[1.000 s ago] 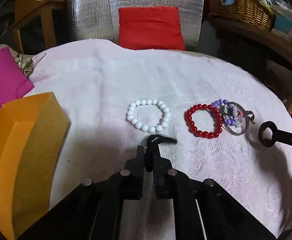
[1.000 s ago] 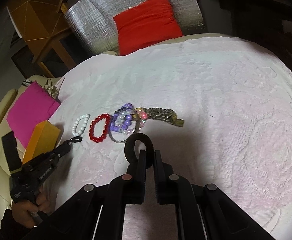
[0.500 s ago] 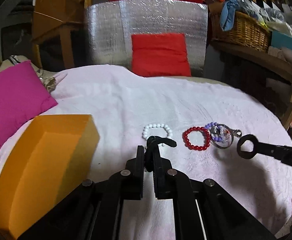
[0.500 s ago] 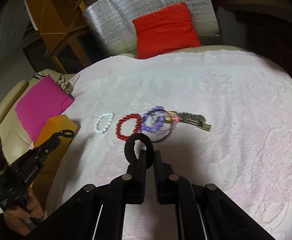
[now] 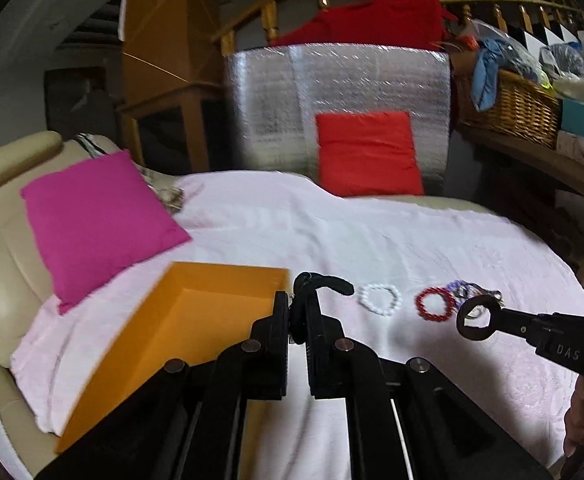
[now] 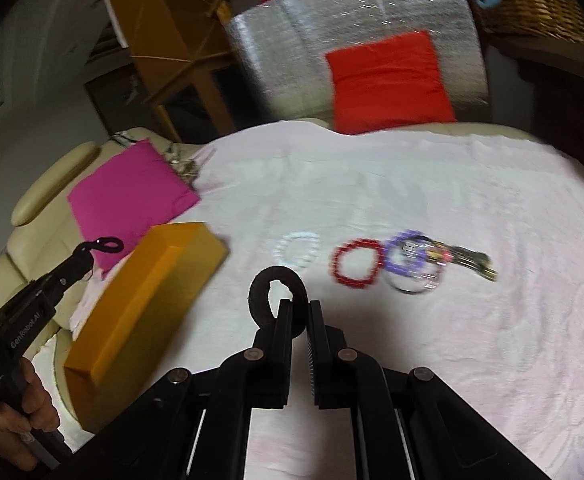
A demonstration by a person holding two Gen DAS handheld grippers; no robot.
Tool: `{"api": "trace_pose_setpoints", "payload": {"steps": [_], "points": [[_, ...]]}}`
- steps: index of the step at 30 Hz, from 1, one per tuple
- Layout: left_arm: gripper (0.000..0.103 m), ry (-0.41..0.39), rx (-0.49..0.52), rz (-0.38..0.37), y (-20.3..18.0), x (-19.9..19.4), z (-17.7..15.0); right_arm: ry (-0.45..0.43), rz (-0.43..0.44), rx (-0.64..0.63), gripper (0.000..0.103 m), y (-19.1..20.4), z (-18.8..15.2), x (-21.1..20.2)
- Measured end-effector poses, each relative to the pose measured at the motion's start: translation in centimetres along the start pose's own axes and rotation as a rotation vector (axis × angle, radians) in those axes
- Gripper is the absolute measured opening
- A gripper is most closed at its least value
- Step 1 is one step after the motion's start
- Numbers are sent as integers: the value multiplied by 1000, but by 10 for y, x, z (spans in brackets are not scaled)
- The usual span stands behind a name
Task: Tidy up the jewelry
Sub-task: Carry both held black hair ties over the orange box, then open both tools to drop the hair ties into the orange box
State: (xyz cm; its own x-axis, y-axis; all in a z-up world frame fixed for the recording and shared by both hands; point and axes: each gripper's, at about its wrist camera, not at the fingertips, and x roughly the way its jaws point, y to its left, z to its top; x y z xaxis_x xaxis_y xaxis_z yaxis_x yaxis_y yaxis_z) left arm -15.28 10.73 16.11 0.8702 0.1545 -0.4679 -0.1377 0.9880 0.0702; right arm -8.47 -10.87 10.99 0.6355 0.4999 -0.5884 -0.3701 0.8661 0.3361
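My left gripper (image 5: 298, 300) is shut on a thin black band (image 5: 326, 282), held above the pink cloth beside the open orange box (image 5: 196, 320). My right gripper (image 6: 301, 308) is shut on a thick black ring (image 6: 268, 292), also off the cloth. On the cloth lie a white bead bracelet (image 6: 297, 249), a red bead bracelet (image 6: 356, 264), a purple bead bracelet (image 6: 406, 250), a silver bangle (image 6: 416, 284) and a metal watch strap (image 6: 468, 258). The left wrist view shows the right gripper (image 5: 500, 322) with its ring (image 5: 477, 317) near the red bracelet (image 5: 434, 308).
A pink cloth (image 5: 372, 240) covers the round surface. A magenta cushion (image 5: 92, 216) lies at the left edge on a cream sofa. A red cushion (image 5: 368, 152) leans on a silver panel at the back. A wicker basket (image 5: 508, 108) sits on a shelf to the right.
Both grippers have risen and drawn back from the jewellery, each still gripping its black band. The orange box has come closer to the left gripper; the bracelets look farther off.
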Motion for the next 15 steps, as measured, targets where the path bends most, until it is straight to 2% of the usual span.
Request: {"api": "trace_pose_setpoints", "payload": {"steps": [8,15], "points": [[8,-26,-45,74,51,-22,-1,7,79,-64,8,74,13,20],[8,6,-102,130,96,-25,-17,40,119,-112,8,133,17,53]]}}
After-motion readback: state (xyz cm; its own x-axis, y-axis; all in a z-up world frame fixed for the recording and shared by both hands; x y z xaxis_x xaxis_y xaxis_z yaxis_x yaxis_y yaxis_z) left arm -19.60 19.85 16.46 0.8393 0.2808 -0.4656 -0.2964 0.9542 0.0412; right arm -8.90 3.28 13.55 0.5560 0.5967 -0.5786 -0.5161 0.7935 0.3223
